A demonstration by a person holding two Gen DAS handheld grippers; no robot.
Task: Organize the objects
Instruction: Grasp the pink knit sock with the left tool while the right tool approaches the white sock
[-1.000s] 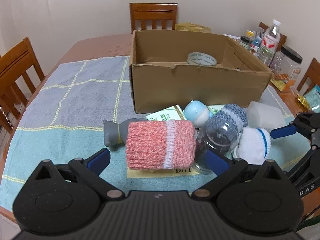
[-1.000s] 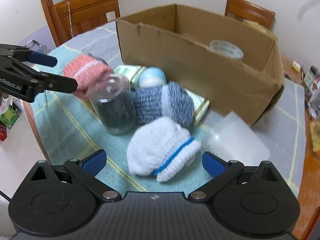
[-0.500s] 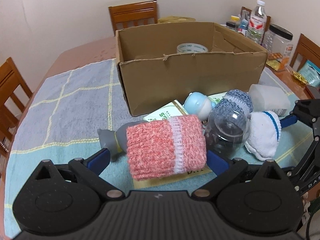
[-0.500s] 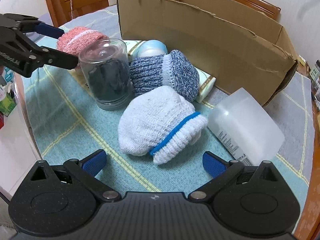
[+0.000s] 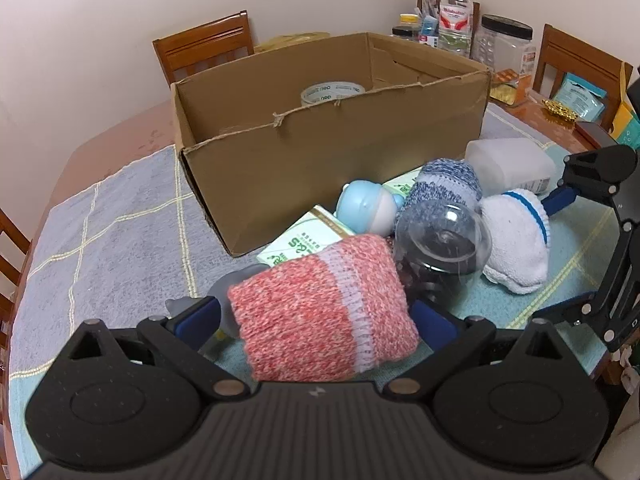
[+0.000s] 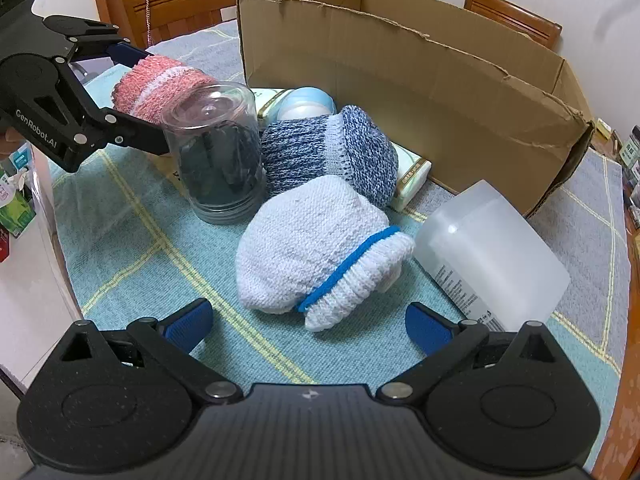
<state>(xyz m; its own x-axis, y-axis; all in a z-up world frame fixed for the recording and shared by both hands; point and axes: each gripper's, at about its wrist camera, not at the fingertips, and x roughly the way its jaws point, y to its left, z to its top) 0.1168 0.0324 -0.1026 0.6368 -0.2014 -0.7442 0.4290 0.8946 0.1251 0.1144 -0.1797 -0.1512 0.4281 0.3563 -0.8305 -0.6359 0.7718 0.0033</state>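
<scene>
- Our left gripper clamps the pink knitted roll.
- Our right gripper gapes empty, near the white knitted roll, before the cardboard box.

Coarse knitted pink sock, glossy clear plastic jar, matt cardboard box

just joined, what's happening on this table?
A person is sorting clutter with two handheld grippers. The left gripper brackets the pink knitted roll; whether it grips is unclear. The right gripper is open before the white knitted roll. The cardboard box holds only a tape roll.
</scene>
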